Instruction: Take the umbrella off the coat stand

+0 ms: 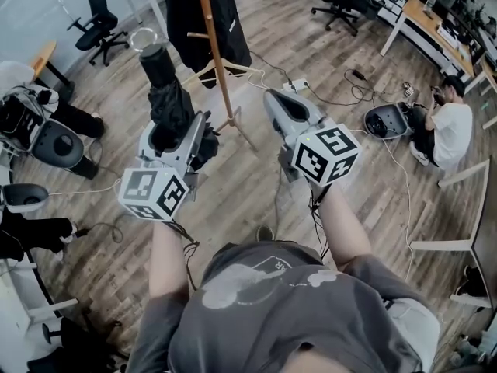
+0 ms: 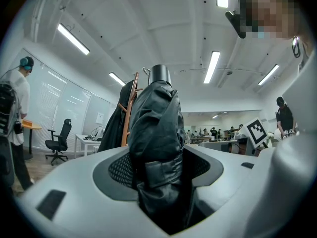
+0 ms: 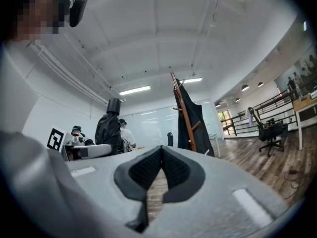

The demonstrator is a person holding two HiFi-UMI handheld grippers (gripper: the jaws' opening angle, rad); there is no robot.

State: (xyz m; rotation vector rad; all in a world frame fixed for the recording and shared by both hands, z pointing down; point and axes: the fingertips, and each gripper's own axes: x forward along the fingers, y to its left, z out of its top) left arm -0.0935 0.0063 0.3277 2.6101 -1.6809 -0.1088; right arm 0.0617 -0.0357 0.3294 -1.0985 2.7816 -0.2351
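Head view: left gripper (image 1: 172, 133) clamped on the folded umbrella (image 1: 165, 92), long axis upright, off and apart from the coat stand (image 1: 217, 53) beyond it; right gripper (image 1: 281, 106) closed, empty, and farther away.

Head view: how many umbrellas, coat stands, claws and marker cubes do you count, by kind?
Umbrella: 1
Coat stand: 1
Claws: 2 (left claw, right claw)
Marker cubes: 2 (left cube, right cube)
Total: 6
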